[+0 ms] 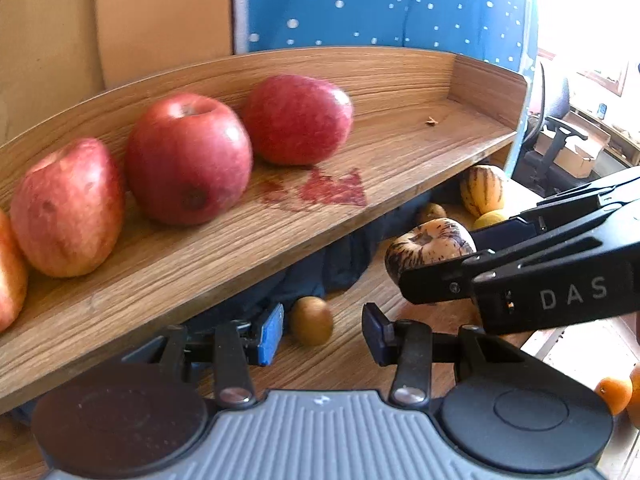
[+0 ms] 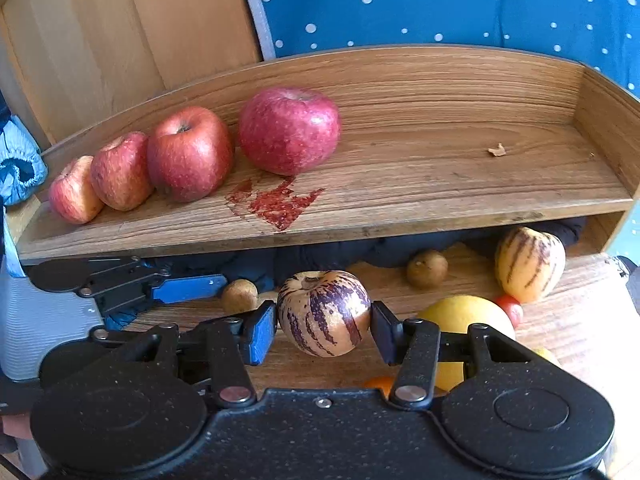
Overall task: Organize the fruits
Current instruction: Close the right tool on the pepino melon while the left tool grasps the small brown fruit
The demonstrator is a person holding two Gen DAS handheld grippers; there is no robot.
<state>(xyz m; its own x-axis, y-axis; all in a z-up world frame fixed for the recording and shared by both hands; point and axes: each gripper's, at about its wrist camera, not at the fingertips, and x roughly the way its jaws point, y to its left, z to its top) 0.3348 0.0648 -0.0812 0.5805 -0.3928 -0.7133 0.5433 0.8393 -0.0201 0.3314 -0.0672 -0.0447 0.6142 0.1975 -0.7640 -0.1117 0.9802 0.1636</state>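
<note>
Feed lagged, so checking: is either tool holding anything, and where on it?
The right tool grips the striped pepino melon across its sides, stem end up. The left tool is open, empty.

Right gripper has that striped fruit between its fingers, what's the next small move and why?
Probably lift the striped fruit up toward the bare right part of the shelf. The right gripper appears shut on it, and four apples already line the shelf's left side, so the right is free. The left gripper is open, holding nothing.
</note>
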